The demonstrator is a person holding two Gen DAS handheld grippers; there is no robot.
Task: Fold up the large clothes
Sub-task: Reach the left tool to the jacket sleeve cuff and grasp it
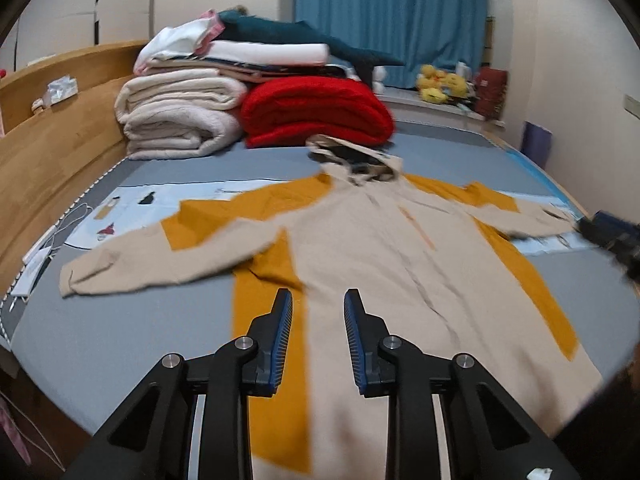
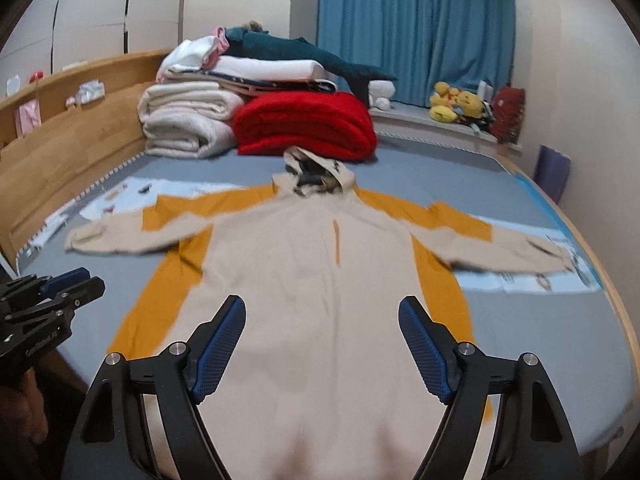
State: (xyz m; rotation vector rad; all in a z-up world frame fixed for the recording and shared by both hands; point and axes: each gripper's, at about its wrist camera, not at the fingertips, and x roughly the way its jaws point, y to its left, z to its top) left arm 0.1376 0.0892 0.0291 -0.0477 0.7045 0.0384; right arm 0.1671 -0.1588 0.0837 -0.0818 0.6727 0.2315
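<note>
A large beige and mustard hooded garment (image 1: pixel 372 248) lies spread flat on the grey bed (image 1: pixel 132 332), sleeves out to both sides, hood at the far end. It also shows in the right wrist view (image 2: pixel 312 264). My left gripper (image 1: pixel 318 300) is open and empty, hovering above the garment's lower body near its left mustard stripe. My right gripper (image 2: pixel 322 308) is open wide and empty above the lower middle of the garment. The left gripper (image 2: pixel 76 280) also shows at the left edge of the right wrist view, and the right gripper (image 1: pixel 612 236) at the right edge of the left wrist view.
Folded white blankets (image 1: pixel 180 116) and a red blanket (image 1: pixel 316 112) are stacked at the head of the bed, with a dark plush on top. A wooden headboard (image 1: pixel 52 152) runs along the left. A blue curtain (image 1: pixel 392 16) and yellow toys (image 1: pixel 440 82) are at the back.
</note>
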